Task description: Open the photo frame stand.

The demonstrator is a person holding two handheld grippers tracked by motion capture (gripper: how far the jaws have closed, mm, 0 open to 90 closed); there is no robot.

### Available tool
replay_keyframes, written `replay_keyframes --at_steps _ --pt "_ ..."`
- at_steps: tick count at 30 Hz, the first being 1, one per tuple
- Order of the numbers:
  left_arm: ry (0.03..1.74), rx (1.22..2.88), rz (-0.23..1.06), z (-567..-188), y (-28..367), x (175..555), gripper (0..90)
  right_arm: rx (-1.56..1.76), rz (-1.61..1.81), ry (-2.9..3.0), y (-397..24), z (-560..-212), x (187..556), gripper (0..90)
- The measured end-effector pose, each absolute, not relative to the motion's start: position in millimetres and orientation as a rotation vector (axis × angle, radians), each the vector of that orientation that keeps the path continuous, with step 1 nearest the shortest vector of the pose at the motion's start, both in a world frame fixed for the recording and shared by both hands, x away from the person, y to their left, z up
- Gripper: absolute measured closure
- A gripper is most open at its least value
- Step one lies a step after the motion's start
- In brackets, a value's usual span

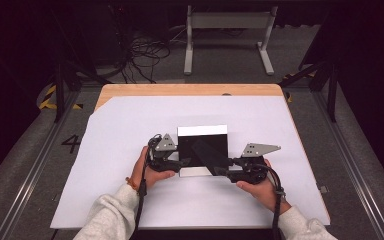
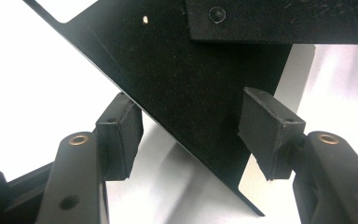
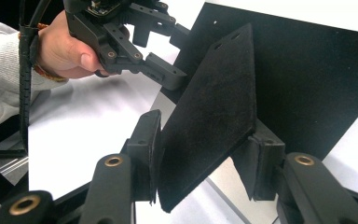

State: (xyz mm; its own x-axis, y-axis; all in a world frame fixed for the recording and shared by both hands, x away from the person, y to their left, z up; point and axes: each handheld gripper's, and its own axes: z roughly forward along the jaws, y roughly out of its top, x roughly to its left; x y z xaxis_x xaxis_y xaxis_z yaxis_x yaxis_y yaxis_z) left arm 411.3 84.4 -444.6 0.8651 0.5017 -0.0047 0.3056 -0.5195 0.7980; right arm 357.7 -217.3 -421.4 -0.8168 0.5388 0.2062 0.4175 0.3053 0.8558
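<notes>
A single digit, "4" [image 1: 71, 143], is showing in dark paint on the grey floor [image 1: 25, 165] just left of the table [image 1: 190, 90]. No other writing, label or brand is showing legibly anywhere in the views.

The left hand-held gripper [image 1: 182, 162] sat low in the person's left hand [image 1: 147, 170], its jaws pointing toward the right one and standing apart, neither pad pressing anything. The right hand-held gripper [image 1: 219, 170] lay in the right hand [image 1: 260, 189], pointing back at the left, its two pads [image 3: 147, 154] clamped on a black panel [image 3: 214, 112]. Both forearms in pale sleeves [image 1: 111, 215] came in from the near edge, wrists roughly level.
</notes>
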Motion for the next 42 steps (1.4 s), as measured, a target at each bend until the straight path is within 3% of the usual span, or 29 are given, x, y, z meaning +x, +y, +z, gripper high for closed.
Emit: replay_keyframes --at_steps 19,42 --pt "0.57 2.146 0.355 -436.4 84.1 412.8 47.9 0.869 1.495 2.446 -215.5 -421.7 356.8 57.7" --pt "0.554 2.132 0.414 -433.0 84.9 410.3 50.2 0.854 1.45 2.467 -214.6 -423.0 356.3 58.7"
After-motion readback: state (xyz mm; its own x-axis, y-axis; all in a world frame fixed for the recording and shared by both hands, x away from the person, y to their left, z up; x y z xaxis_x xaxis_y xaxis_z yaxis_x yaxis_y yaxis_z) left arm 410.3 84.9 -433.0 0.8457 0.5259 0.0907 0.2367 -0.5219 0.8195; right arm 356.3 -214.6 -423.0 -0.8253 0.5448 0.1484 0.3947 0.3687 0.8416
